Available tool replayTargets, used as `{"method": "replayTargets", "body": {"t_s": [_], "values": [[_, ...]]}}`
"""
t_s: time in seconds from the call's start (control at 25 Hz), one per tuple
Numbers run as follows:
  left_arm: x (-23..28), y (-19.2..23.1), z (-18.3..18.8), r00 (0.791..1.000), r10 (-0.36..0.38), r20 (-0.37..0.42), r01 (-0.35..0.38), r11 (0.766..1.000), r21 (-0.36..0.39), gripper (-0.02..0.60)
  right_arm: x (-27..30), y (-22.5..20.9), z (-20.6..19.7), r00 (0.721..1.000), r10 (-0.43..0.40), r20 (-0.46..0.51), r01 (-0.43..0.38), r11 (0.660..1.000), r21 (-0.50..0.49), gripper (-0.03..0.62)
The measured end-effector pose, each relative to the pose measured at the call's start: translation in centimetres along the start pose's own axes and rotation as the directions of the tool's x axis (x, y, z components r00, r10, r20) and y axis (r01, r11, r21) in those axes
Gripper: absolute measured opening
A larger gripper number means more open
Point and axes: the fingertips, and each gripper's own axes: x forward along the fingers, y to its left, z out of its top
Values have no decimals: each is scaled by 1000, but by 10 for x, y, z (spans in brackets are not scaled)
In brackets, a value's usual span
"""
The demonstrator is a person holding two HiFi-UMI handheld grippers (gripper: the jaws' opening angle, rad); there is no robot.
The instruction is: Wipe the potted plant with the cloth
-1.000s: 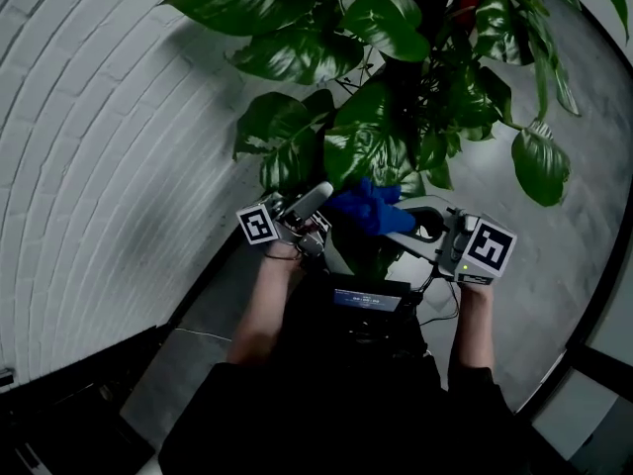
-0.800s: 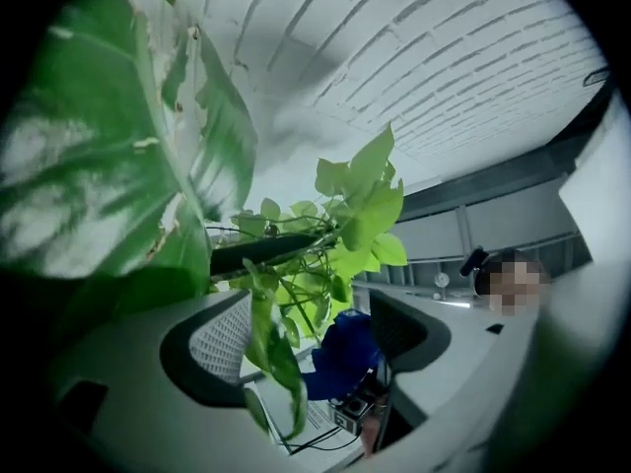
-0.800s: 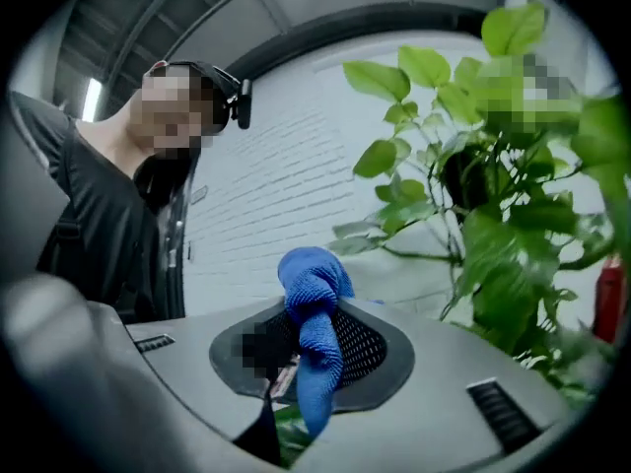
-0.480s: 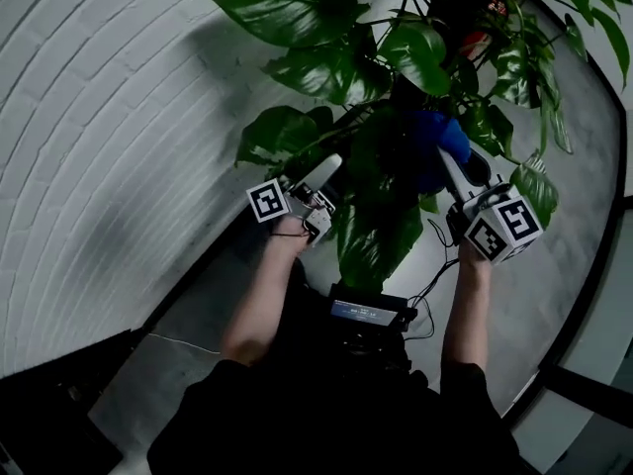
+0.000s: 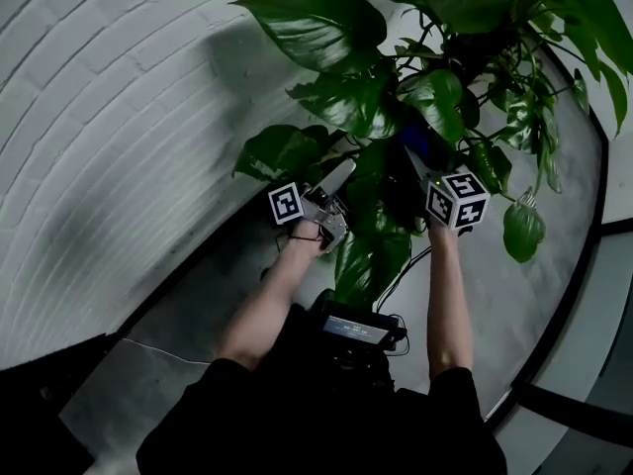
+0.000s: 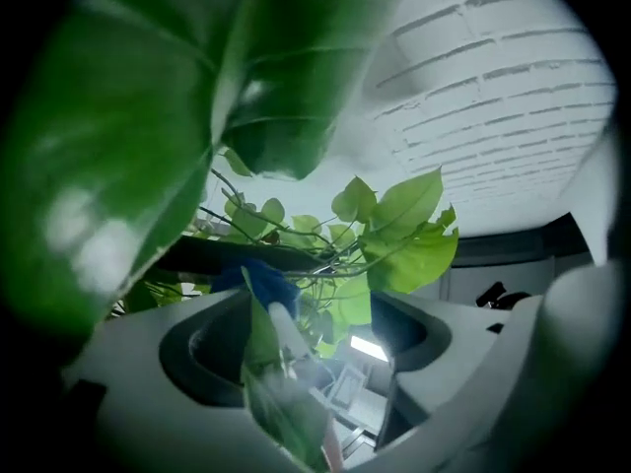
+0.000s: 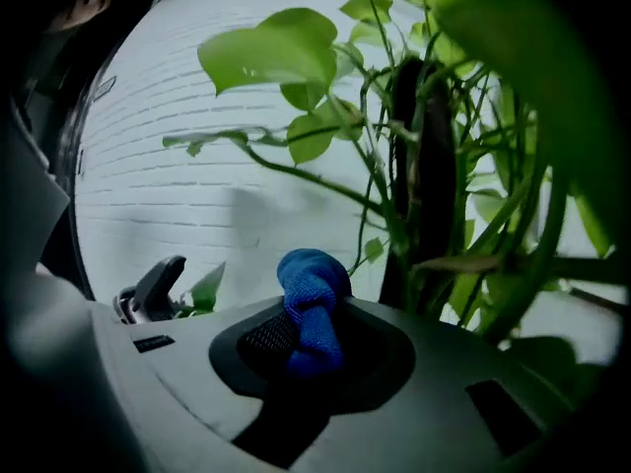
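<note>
The potted plant point(image 5: 435, 77) rises close to the white brick wall point(image 5: 119, 117), so the open room lies on the floor point(image 5: 514, 295) side, up to the dark frame point(image 5: 569, 407) at the floor's right edge. The right tool point(image 7: 314, 338) is closed on the blue cloth point(image 7: 311, 289) and sits deep among the leaves, near the dark middle pole point(image 7: 434, 166). The left tool point(image 6: 315, 343) has its jaws apart, and a hanging leaf point(image 6: 262, 354) stands between them, against the left jaw. Thin stems cross in front of both tools.
</note>
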Motion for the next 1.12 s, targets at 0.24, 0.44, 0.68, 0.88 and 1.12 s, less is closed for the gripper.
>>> {"method": "replayTargets", "body": {"t_s": [0.24,0.44,0.68,0.88,1.12], "values": [[1,-13,-2,999,-46,-2,46,999,-12,380,12,45,-34,974,218,-59,-213,973,88,98],[0,-17,-8,999,-38,-38,38,999,15,380,-1,69,-33,956,290,-46,-286,955,80,98],[-2,-17,-12,998,-34,-52,35,999,28,380,-23,104,-26,915,399,-61,-398,917,29,98],[-4,-17,-11,998,-29,-50,31,999,32,380,-42,119,-10,885,464,-44,-465,885,-16,98],[-3,-20,-13,998,-36,-44,37,999,27,380,-56,29,49,972,109,208,-128,988,82,98]]}}
